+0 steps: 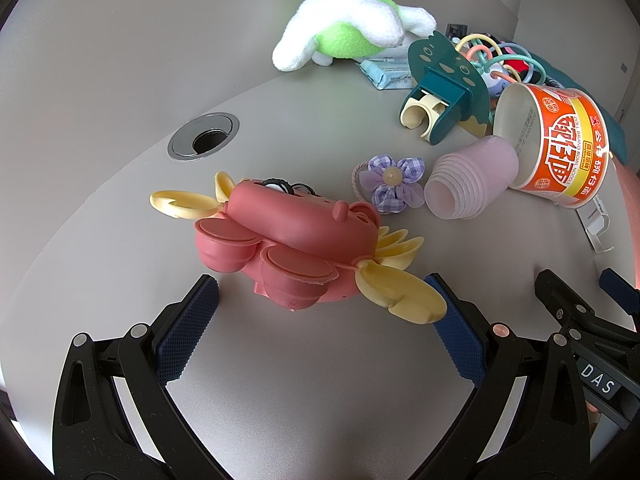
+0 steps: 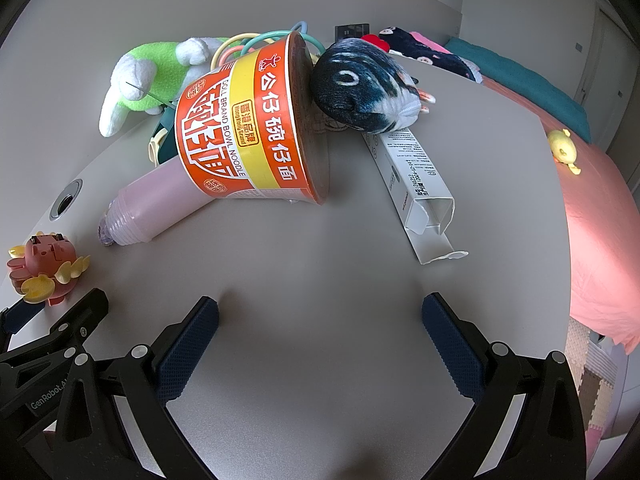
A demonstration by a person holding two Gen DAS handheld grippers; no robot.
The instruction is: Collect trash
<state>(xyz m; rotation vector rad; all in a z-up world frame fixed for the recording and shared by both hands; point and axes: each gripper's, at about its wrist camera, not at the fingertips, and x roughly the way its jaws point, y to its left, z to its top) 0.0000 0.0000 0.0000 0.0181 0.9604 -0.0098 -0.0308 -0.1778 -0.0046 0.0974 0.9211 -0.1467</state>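
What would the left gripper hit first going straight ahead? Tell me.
Most likely the pink crab toy: it lies directly ahead of the open left gripper, close to its fingertips.

Grey table (image 2: 320, 272) with scattered things

On it lie a noodle bowl (image 2: 256, 128) (tipped over), stacked pink cups (image 2: 148, 212), an opened white carton (image 2: 416, 180), a crab toy (image 1: 292, 248) and a fabric flower (image 1: 390, 184).
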